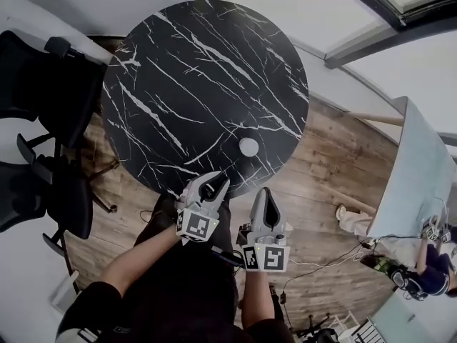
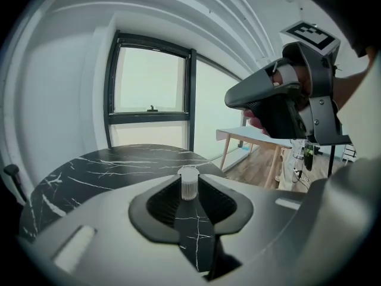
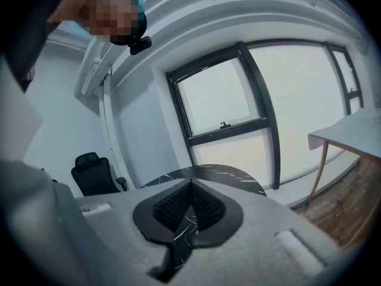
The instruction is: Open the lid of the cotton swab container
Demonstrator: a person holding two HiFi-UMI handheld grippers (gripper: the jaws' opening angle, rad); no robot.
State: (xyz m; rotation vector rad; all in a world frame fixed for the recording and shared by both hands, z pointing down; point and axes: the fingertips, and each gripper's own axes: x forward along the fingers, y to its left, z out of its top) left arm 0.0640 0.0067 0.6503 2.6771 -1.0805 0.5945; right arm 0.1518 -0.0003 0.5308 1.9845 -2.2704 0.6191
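1. A round black table [image 1: 186, 84] with white marble veins stands on a wooden floor [image 1: 335, 170], seen from above by the person's head camera.
2. The swab container [image 1: 248, 146] – small, white and round – stands upright on the table, near the edge closest to the person and toward the right side. Its lid is on.
3. The left hand-held gripper [image 1: 214, 186] reaches over the near edge of the table and points toward the container. Its jaws stand a little apart and hold nothing. In the left gripper view the container shows through the gap between the jaw tips, but it stands further out on the table and neither pad touches it.
4. The right hand-held gripper [image 1: 265, 191] hangs just beside the left one, at the table's edge, clear of the container. Its jaws are closed together, tip against tip, with nothing between them.
5. Two black office chairs [image 1: 50, 84] stand at the left of the table.
6. A pale table on wooden legs [image 1: 418, 177] stands at the right – well apart from the black one.
7. A dark-framed window [image 2: 152, 79] fills the wall beyond the table.
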